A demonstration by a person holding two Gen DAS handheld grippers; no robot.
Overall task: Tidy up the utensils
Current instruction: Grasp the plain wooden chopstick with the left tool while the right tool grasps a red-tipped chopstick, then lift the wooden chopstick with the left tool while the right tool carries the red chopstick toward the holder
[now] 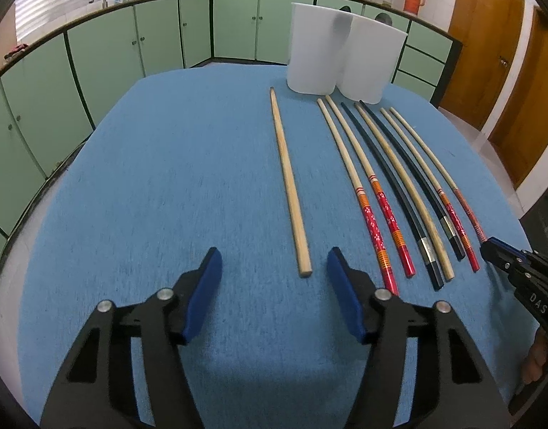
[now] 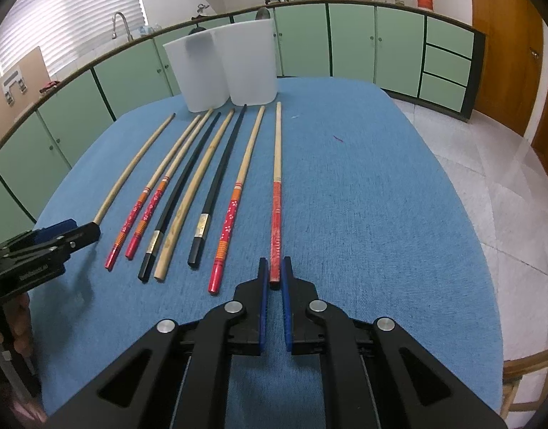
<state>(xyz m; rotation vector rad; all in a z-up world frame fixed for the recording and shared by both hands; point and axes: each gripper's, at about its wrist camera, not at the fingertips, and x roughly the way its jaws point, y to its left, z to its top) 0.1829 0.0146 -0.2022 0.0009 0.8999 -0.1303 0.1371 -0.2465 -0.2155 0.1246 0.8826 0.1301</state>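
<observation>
Fingers of the right gripper (image 2: 275, 275) pinch the butt of a red-handled chopstick (image 2: 276, 193) near the table's front edge, while the left gripper (image 1: 274, 268) hangs with its blue pads (image 1: 340, 286) spread wide over the butt of a plain wooden chopstick (image 1: 288, 186). Blue cloth covers the table (image 2: 363, 196), which stands in a kitchen ringed by pale green cabinets (image 1: 102, 57), with a wooden door (image 1: 488, 35) to the right. Eight chopsticks lie side by side, tips toward the far edge: four with red flowered handles, two black with metal bands, two plain wood. Two white tubs (image 1: 331, 46) stand touching each other at the far edge, just beyond the tips.
</observation>
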